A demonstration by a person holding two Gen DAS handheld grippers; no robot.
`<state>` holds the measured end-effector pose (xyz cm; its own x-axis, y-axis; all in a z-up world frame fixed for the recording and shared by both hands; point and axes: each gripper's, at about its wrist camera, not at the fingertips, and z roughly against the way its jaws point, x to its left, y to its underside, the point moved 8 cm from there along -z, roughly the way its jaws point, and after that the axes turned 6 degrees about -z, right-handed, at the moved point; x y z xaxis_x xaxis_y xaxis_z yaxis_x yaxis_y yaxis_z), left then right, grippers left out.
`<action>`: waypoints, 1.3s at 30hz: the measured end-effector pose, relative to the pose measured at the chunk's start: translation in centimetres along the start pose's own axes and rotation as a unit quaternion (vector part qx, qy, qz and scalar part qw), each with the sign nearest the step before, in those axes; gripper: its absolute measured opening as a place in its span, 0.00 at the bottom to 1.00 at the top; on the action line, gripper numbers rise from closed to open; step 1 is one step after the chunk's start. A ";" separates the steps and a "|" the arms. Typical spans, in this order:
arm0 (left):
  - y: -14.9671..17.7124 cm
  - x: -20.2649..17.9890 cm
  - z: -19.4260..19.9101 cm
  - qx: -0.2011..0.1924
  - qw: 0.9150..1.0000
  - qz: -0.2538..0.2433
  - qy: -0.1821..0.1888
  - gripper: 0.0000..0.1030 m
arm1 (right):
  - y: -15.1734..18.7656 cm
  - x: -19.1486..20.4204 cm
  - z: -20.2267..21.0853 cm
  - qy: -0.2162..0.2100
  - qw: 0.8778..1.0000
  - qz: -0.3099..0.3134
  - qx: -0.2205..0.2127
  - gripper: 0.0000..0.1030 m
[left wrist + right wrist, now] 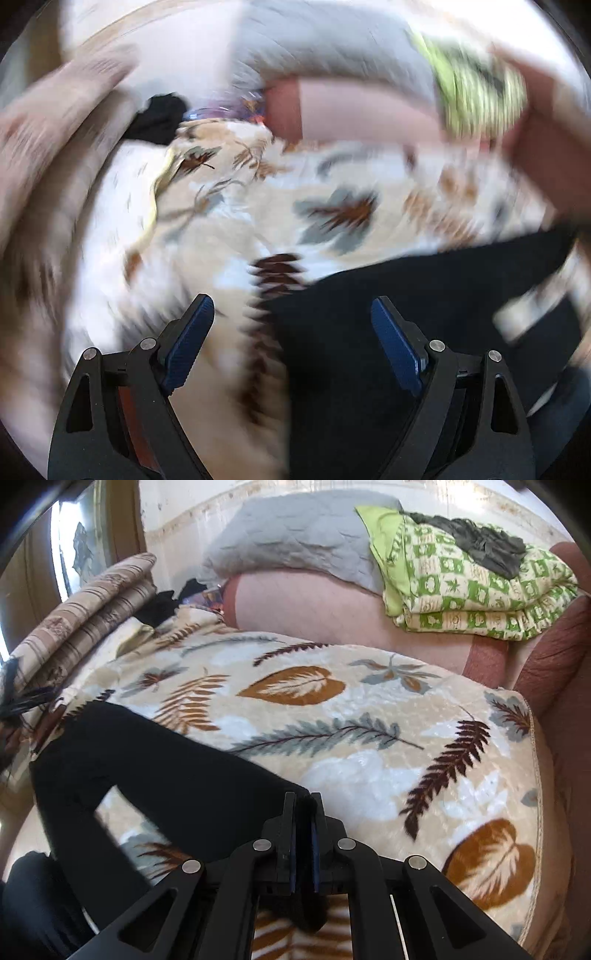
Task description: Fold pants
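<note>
**Black pants on a leaf blanket: first grasp, no fold made yet**

Black pants (147, 768) lie spread on a cream leaf-print blanket (369, 775) that covers a bed or sofa. In the right wrist view the two legs part, with blanket showing in the gap between them, so the garment looks unfolded. The right gripper (303, 805) has its jaws pressed together on an edge of the black cloth; the fabric runs in between the pads and out below them. The left gripper (291, 321) stands spread wide with nothing between its pads; it hangs over the border where the pants (406, 314) meet the blanket (221, 221), in a heavily blurred view. Behind, a grey pillow (295, 542) and folded green-checked bedding (461, 583) rest on a pink cushion (314, 609).

Judged progress: early. One edge is pinched; the left side has no hold. Bringing the legs together and folding lengthwise remain.
</note>
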<state>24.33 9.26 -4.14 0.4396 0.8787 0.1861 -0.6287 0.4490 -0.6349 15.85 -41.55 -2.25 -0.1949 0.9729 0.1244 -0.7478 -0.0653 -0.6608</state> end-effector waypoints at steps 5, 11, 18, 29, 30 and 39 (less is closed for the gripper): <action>0.1 -1.5 -4.2 0.045 0.988 -0.110 0.094 0.81 | 2.1 0.9 1.6 -0.006 1.000 -0.013 -0.009 0.05; 0.8 -2.1 -9.3 0.118 0.970 -0.123 0.171 0.42 | 3.4 1.7 2.1 -0.013 1.000 -0.024 -0.006 0.05; 1.6 -1.8 -9.5 0.143 0.963 -0.078 0.213 0.42 | 3.6 1.7 2.1 -0.013 0.999 -0.030 -0.009 0.05; 1.9 -1.0 -9.2 0.164 0.968 -0.064 0.178 0.10 | 3.1 1.6 2.4 -0.002 1.000 -0.028 -0.012 0.05; 1.8 -0.9 -8.9 0.159 0.971 -0.063 0.170 0.06 | 3.1 1.5 2.4 0.000 1.000 -0.028 -0.012 0.05; 0.0 -2.3 -1.1 0.070 0.988 -0.103 0.094 0.04 | 3.6 2.2 4.4 0.019 1.000 0.012 -0.009 0.05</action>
<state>24.08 7.04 -5.38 0.6704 0.7267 0.1501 -0.5906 0.6450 -0.4850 9.93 -40.64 -1.06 -0.1880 0.9789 0.0798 -0.7320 -0.0855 -0.6759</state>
